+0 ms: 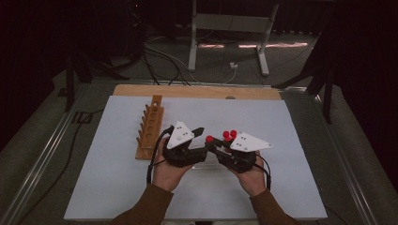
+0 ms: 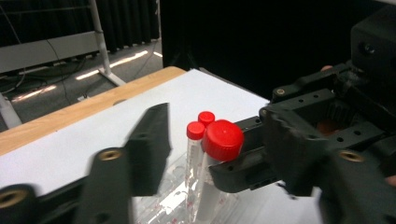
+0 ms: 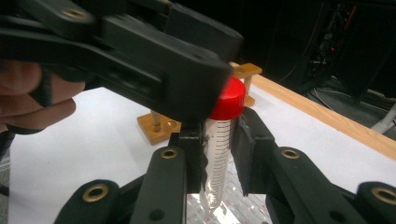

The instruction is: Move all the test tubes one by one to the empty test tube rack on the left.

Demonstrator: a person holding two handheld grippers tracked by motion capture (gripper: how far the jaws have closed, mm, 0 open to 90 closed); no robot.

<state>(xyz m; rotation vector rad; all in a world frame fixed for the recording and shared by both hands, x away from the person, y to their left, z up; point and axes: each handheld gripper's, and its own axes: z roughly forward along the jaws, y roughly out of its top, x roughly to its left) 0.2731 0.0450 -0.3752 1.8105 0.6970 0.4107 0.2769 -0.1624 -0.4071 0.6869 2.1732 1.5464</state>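
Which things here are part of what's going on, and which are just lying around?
In use:
right gripper, shut on the held tube
left gripper, open
other red-capped tubes
clear tray
wooden rack

Lying about:
floor cables
metal stand

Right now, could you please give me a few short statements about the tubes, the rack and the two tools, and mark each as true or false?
1. The right tool is shut on a red-capped tube. True.
2. The held tube lies flat on the table. False: it stands roughly upright between the jaws, cap up.
3. The left tool grips the tube too. False: its jaws stand open, one on each side of the cap.
4. The wooden rack holds several tubes. False: its holes look empty.
5. More red-capped tubes stand just behind the held one. True.
6. The rack sits to the left of both hands in the high view. True.
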